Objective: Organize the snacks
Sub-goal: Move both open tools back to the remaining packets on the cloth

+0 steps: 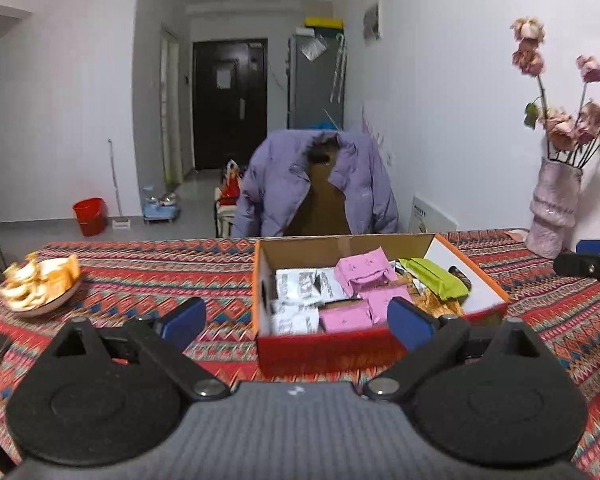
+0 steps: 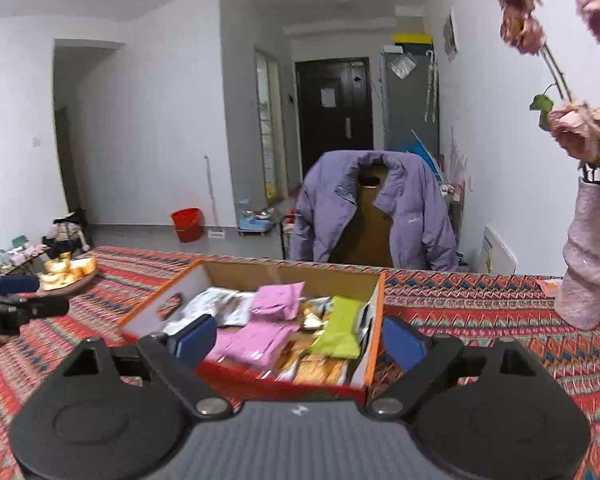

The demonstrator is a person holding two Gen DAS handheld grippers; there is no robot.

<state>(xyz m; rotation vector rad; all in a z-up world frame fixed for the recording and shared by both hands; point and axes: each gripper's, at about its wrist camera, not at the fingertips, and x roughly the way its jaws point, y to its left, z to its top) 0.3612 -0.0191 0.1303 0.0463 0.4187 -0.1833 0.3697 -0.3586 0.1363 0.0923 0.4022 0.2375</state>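
Holding both grippers spread wide and empty in front of the snack box (image 1: pixel 380 344).

You are keeping the left gripper (image 1: pixel 298 322) just before the box's near wall, blue pads (image 1: pixel 184 322) parted, and the right gripper (image 2: pixel 300 340) straddling its near right corner. The box is sitting mid-table on the patterned tablecloth (image 1: pixel 160 272), holding pink packets (image 1: pixel 364 270), white sachets (image 1: pixel 300 286) and a green packet (image 2: pixel 340 330). A plate of peels (image 1: pixel 40 284) is lying toward the left edge, a vase (image 1: pixel 552 208) at the far right corner.

Snacks (image 1: pixel 352 312) in box (image 1: pixel 324 350); plate (image 1: pixel 40 300) left.
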